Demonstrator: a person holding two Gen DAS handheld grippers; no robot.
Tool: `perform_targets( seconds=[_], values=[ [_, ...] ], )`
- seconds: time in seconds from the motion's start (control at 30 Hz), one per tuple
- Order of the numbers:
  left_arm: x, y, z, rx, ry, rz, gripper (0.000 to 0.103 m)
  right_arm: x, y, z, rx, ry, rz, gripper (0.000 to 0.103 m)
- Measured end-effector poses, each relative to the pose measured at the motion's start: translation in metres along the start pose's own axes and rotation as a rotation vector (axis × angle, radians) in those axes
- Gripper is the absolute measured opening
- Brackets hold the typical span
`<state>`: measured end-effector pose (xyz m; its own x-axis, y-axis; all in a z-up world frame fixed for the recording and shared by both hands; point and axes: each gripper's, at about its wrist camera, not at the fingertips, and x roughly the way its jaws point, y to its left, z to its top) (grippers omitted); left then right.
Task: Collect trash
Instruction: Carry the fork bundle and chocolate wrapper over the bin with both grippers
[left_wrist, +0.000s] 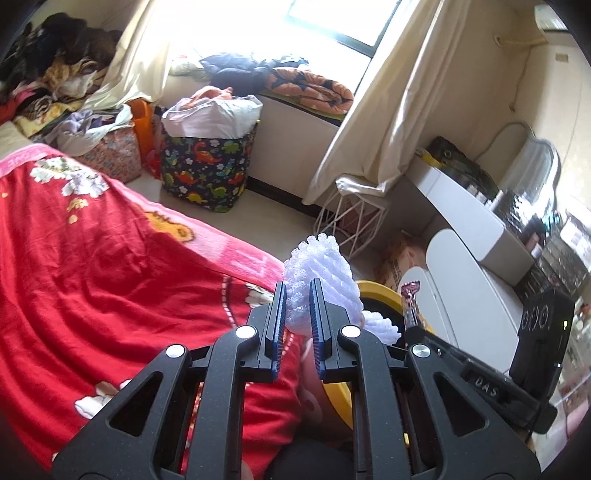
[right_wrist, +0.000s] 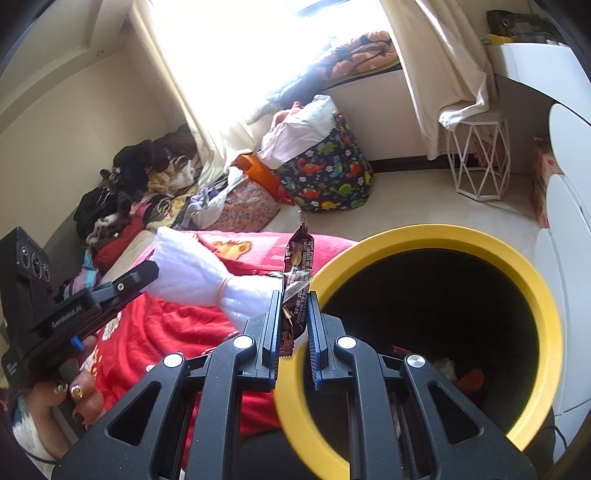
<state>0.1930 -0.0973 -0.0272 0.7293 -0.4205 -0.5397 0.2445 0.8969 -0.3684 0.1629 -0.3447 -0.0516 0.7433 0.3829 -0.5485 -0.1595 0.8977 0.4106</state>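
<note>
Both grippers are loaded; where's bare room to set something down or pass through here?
Free: the red blanket left of the left gripper, and the floor between the dinosaur bag and wire stool. The yellow-rimmed bin mouth gapes beside the right gripper. Crowded: the clothes pile by the wall.

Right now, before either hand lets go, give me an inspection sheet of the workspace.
Surface: bed under a red blanket, rumpled; pale floor beyond.
Job's things: white foam net in the left gripper; brown snack wrapper in the right gripper; yellow-rimmed bin beside the bed, some trash already inside.
Clutter: clothes pile at the bed's far end; dinosaur-print bag stuffed full on the floor.
Grippers: both with jaws shut on their items; the wrapper is at the bin's rim.
Cables: one thin dark lead by the bin's base.
Surroundings: bright window, cream curtain, white wire stool.
</note>
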Motion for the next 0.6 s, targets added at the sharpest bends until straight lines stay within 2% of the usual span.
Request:
perform_targets(
  seconds=[0.6],
  values=[
    [0.024, -0.068, -0.026, 0.202, 0.06, -0.015, 0.009, -0.018, -0.055, -0.002, 0.099, 0.003, -0.093, 0.013]
  ],
)
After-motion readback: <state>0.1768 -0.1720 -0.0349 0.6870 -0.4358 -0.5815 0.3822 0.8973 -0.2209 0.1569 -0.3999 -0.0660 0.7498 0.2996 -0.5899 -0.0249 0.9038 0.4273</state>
